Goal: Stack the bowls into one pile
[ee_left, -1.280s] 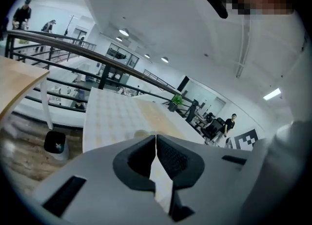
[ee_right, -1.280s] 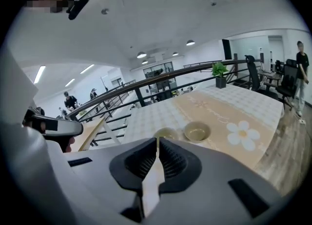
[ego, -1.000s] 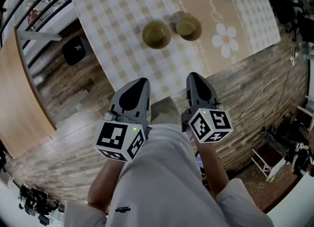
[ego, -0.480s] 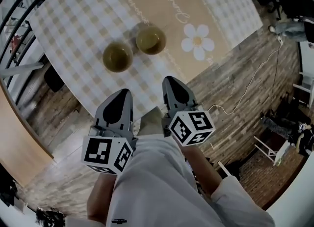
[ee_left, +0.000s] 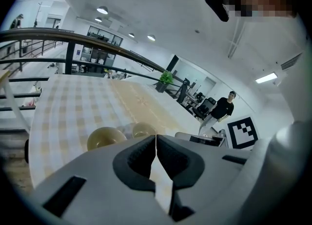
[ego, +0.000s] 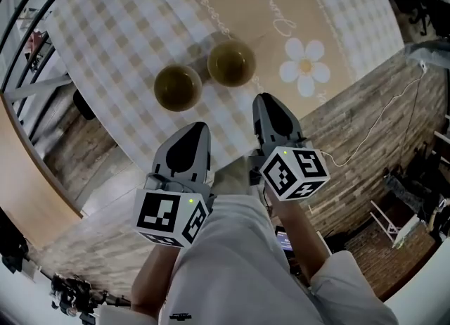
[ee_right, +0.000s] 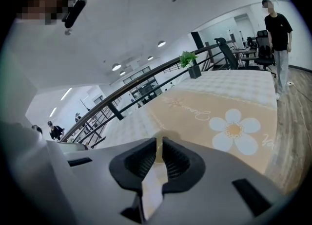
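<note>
Two olive-green bowls stand side by side on the checked tablecloth (ego: 126,28), the left bowl (ego: 178,87) nearer me and the right bowl (ego: 230,62) slightly farther. They are apart, not stacked. My left gripper (ego: 195,128) hangs shut and empty just short of the left bowl, over the table's near edge. My right gripper (ego: 264,100) is shut and empty too, a little to the right of and below the right bowl. The left gripper view shows both bowls (ee_left: 106,137) (ee_left: 143,130) just beyond its closed jaws (ee_left: 156,139). The right gripper's jaws (ee_right: 160,141) meet over the beige cloth.
A white daisy print (ego: 306,69) lies right of the bowls. The table's near edge runs diagonally above a wooden floor (ego: 351,119) with a thin cable (ego: 373,123). A dark railing (ee_left: 97,44) borders the far side. A person (ee_right: 278,29) stands off to the right.
The head view has swung, so the bowls sit lower and left in it than a second ago. Both grippers stay shut and have come a little nearer the bowls. The bowls have not moved on the cloth.
</note>
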